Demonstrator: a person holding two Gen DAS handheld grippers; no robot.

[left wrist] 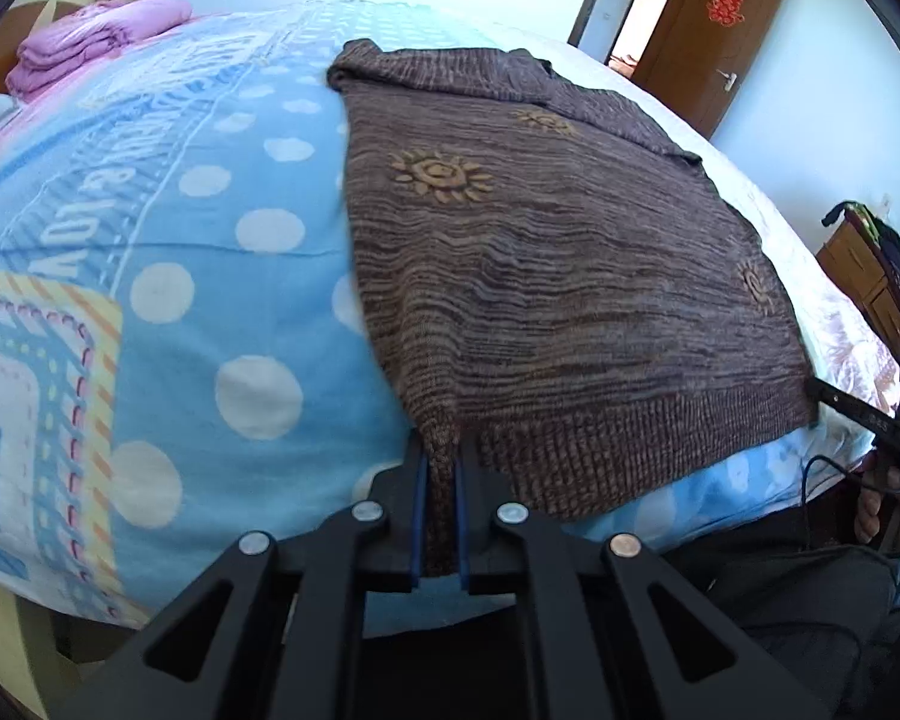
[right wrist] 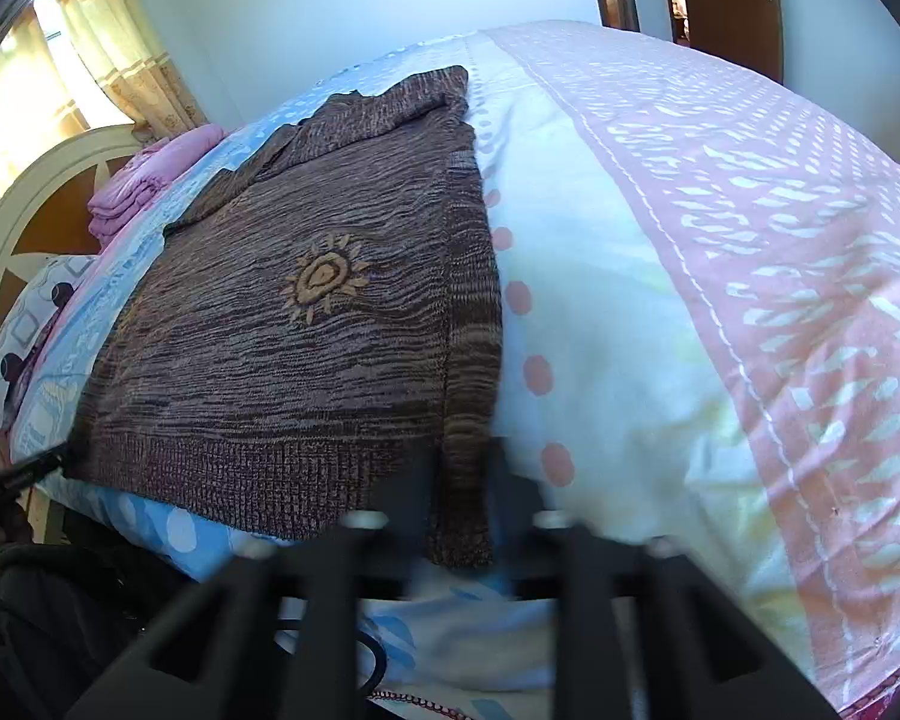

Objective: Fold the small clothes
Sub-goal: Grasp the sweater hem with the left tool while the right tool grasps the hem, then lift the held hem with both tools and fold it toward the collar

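Observation:
A brown knitted sweater (left wrist: 540, 252) with orange sun motifs lies spread flat on the bed, its ribbed hem towards me. My left gripper (left wrist: 442, 456) is shut on the hem's left corner, and the knit is pinched between the blue pads. In the right wrist view the sweater (right wrist: 306, 324) reaches to my right gripper (right wrist: 462, 462), which is blurred. The hem's right corner fills the gap between its fingers from side to side and hangs below them. The right gripper's finger (left wrist: 858, 414) also shows at the hem's far corner in the left wrist view.
The bed cover (left wrist: 210, 300) is blue with white dots on the left and pink-patterned (right wrist: 750, 240) on the right. A folded pink blanket (left wrist: 90, 36) lies by the headboard (right wrist: 30, 192). A wooden door (left wrist: 708, 30) and a cabinet (left wrist: 864, 282) stand beyond the bed.

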